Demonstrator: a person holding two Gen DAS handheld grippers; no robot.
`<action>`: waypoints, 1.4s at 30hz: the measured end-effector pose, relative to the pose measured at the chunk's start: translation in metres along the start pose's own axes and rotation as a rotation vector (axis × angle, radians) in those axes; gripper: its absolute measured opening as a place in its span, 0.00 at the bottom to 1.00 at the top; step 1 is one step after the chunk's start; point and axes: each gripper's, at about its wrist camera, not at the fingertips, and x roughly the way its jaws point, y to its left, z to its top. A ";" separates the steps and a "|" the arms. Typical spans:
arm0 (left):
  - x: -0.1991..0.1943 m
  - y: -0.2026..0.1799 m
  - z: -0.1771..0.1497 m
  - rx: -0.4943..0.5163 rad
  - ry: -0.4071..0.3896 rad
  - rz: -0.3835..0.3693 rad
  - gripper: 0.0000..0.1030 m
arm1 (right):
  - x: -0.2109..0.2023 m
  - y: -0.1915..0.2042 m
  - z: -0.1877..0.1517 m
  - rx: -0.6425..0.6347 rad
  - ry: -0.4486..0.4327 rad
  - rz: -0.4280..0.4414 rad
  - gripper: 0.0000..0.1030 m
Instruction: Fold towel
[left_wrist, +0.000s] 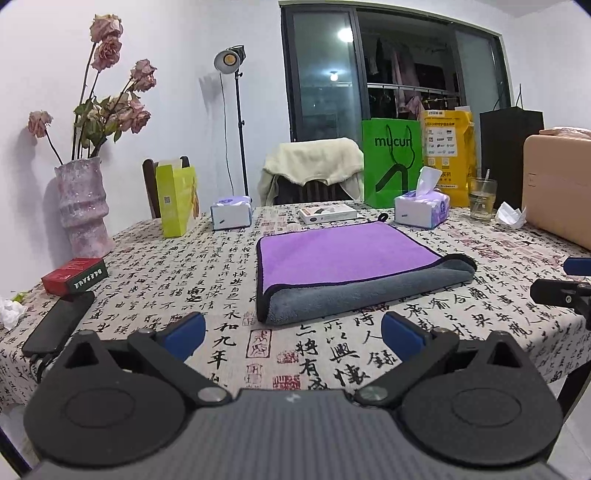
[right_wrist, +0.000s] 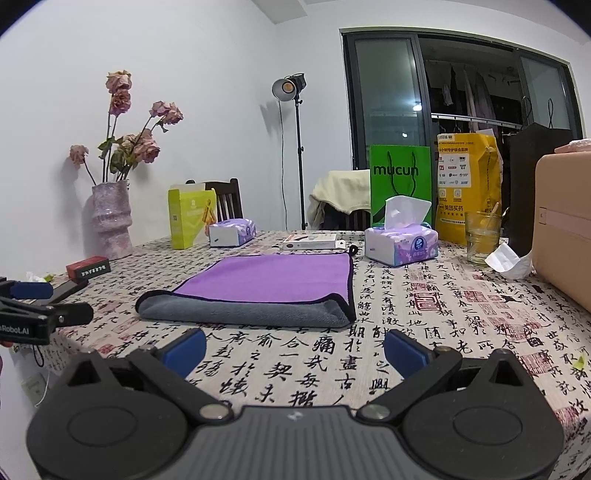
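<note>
— Where was the towel (left_wrist: 343, 262)?

— Folded over on the tablecloth (left_wrist: 166, 291), purple face up, grey fold at the near edge, just beyond my claws.

— And your claws?

— My left gripper (left_wrist: 293, 330) and right gripper (right_wrist: 294, 349) were both spread wide, pinching nothing, apart from the towel.

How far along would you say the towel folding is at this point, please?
One fold looks done: the purple and grey microfibre towel lies doubled on the calligraphy-print tablecloth, its grey underside showing along the rolled near edge. Nothing is in hand: the left gripper and right gripper are both open, short of the towel and not touching it. Any further fold, if one is wanted, is not yet begun.
</note>
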 end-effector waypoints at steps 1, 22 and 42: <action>0.003 0.001 0.001 0.000 0.004 0.000 1.00 | 0.004 -0.001 0.001 0.000 0.003 -0.001 1.00; 0.088 0.010 0.022 0.008 0.068 -0.061 1.00 | 0.101 -0.020 0.021 -0.067 0.104 -0.035 1.00; 0.154 0.029 0.031 -0.095 0.202 -0.146 0.45 | 0.176 -0.037 0.044 -0.132 0.206 0.051 0.29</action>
